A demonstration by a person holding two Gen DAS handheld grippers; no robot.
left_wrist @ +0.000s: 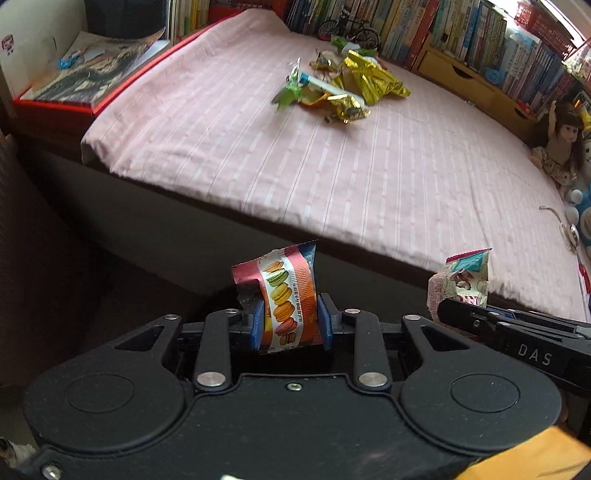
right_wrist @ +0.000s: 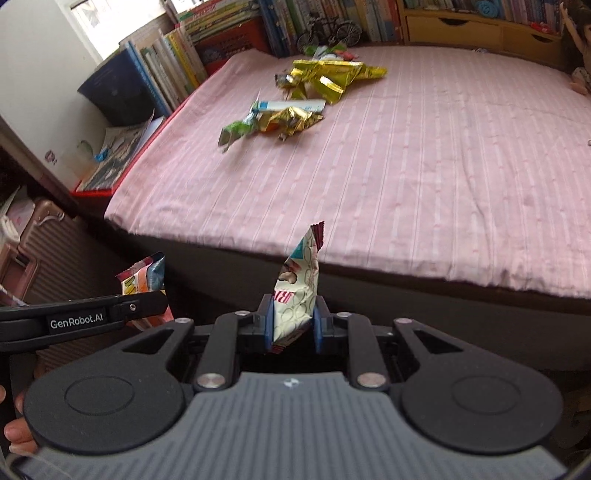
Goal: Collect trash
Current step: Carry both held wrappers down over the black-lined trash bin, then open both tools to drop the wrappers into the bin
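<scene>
My left gripper (left_wrist: 290, 321) is shut on a red macaron snack wrapper (left_wrist: 286, 291), which stands upright between the blue pads, off the near edge of the bed. My right gripper (right_wrist: 293, 319) is shut on a white and pink snack wrapper (right_wrist: 299, 291). Each gripper shows in the other's view: the right gripper (left_wrist: 448, 306) with its white and pink wrapper (left_wrist: 463, 282) at right, the left gripper (right_wrist: 162, 295) with its macaron wrapper (right_wrist: 146, 278) at left. A heap of gold foil and green wrappers (left_wrist: 347, 85) (right_wrist: 303, 96) lies far across the bed.
The pink striped bedsheet (left_wrist: 332, 177) (right_wrist: 406, 166) covers a low bed. Bookshelves (left_wrist: 461, 33) line the far side, with a model bicycle (right_wrist: 328, 31). A red box with a magazine (left_wrist: 85, 77) sits at the left, a doll (left_wrist: 561, 144) at the right, a pink suitcase (right_wrist: 40, 254) on the floor.
</scene>
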